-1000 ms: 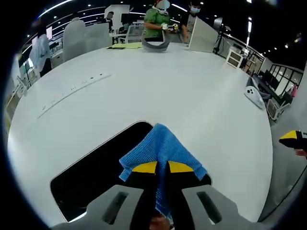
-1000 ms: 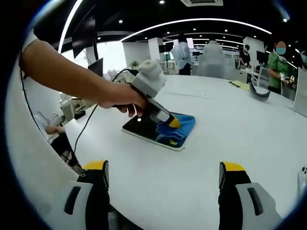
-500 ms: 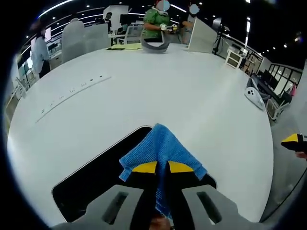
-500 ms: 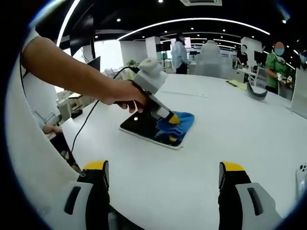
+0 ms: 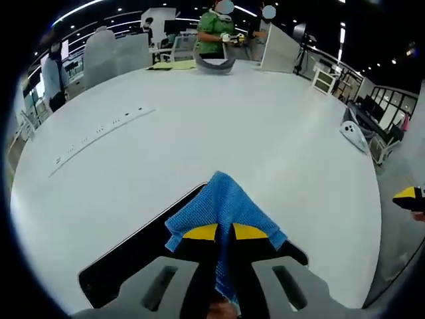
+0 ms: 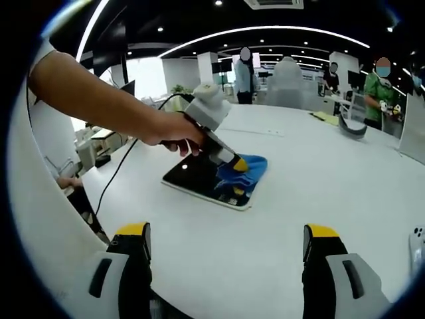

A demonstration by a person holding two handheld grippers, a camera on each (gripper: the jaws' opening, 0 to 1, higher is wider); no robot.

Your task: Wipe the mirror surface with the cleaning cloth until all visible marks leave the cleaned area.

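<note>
The left gripper (image 5: 224, 232) has its yellow-tipped jaws clamped on the blue cleaning cloth (image 5: 222, 206), which fans out ahead of the tips and presses onto the dark mirror (image 5: 143, 256) lying flat beneath them on the white table (image 5: 199, 133). The right gripper (image 6: 226, 240) hovers above the table with jaws spread wide and nothing between them, the mirror and cloth well ahead of it

We find no legible text, label, brand, number or sign in either view. A row of small dark marks runs along a strip on the white table (image 5: 199, 126) in the left gripper view, but they are too small for us to read. Distant screens in the background are likewise unreadable.
</note>
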